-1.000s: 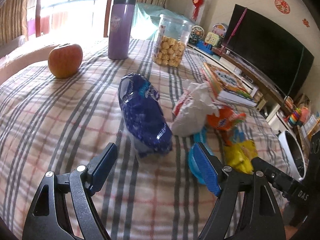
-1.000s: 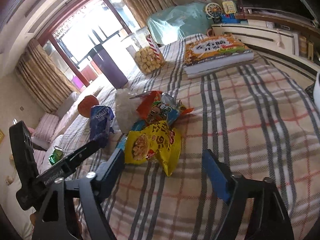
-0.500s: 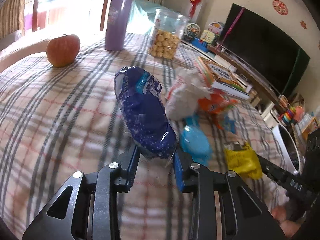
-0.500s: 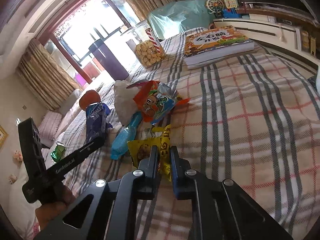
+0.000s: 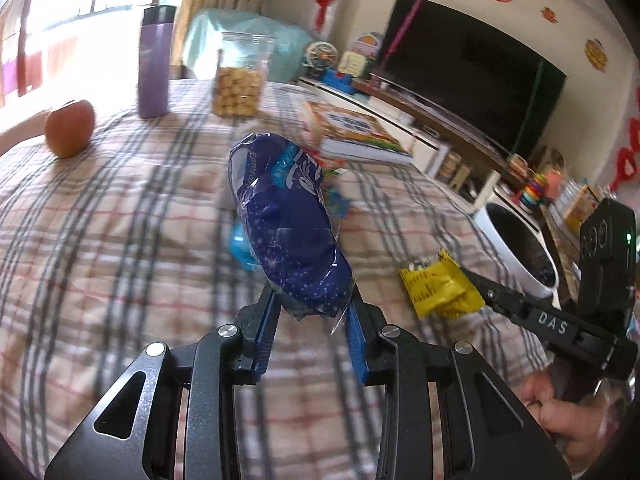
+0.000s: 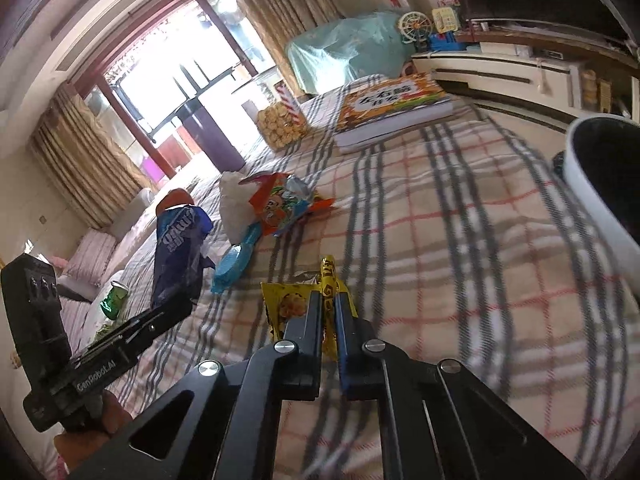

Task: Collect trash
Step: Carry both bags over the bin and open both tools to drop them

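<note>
Grippers that stood wide over the trash a second ago have both been closing and now carry it above the plaid cloth [image 5: 120, 240]. The left gripper [image 5: 312, 312] is clenched on one blue bag [image 5: 288, 232], and the right gripper [image 6: 329, 300] on one yellow packet [image 6: 288, 304]. Three pieces remain on the cloth: one cyan wrapper [image 6: 236, 260], one orange packet [image 6: 280, 204], one white bag [image 6: 234, 204]. Beside the table stands one white bin [image 6: 592, 200]. Farther off: one apple [image 5: 70, 128], one purple flask [image 5: 154, 76], one cookie jar [image 5: 240, 76], one book [image 6: 394, 108].

Upper left of the left view: an apple [image 5: 69, 128], purple flask [image 5: 154, 79] and biscuit jar [image 5: 239, 84]; a book [image 5: 354, 133] lies centre-right.
</note>
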{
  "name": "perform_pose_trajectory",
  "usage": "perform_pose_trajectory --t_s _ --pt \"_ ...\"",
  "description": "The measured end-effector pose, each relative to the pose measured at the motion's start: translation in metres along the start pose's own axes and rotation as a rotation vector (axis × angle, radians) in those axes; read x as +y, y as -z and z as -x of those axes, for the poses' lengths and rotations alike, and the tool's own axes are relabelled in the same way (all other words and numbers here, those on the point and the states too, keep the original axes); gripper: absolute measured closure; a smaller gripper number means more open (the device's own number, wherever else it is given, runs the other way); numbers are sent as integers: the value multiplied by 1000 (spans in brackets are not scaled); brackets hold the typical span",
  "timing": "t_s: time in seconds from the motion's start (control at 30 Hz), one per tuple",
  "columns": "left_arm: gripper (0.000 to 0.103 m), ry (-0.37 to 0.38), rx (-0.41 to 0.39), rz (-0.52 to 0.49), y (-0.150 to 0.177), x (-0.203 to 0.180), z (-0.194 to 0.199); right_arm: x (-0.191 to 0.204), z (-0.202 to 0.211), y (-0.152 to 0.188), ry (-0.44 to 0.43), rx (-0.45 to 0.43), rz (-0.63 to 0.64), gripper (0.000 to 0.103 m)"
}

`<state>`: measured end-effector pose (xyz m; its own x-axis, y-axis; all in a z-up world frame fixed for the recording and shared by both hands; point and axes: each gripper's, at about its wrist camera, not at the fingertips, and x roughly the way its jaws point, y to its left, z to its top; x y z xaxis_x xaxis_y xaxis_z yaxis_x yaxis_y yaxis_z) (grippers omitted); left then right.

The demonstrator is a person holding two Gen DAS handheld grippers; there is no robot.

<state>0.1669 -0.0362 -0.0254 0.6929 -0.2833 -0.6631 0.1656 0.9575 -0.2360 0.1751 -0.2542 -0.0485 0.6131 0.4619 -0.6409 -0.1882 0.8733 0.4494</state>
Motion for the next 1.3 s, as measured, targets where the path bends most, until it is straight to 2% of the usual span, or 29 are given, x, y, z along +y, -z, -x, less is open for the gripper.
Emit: perform_pose_trajectory --t_s 0.37,1.3 --pt "73 92 39 -77 7 -52 -10 -37 40 0 53 -62 -55 97" --pt "73 224 90 -245 9 -152 -30 -121 117 -7 160 -209 -179 97"
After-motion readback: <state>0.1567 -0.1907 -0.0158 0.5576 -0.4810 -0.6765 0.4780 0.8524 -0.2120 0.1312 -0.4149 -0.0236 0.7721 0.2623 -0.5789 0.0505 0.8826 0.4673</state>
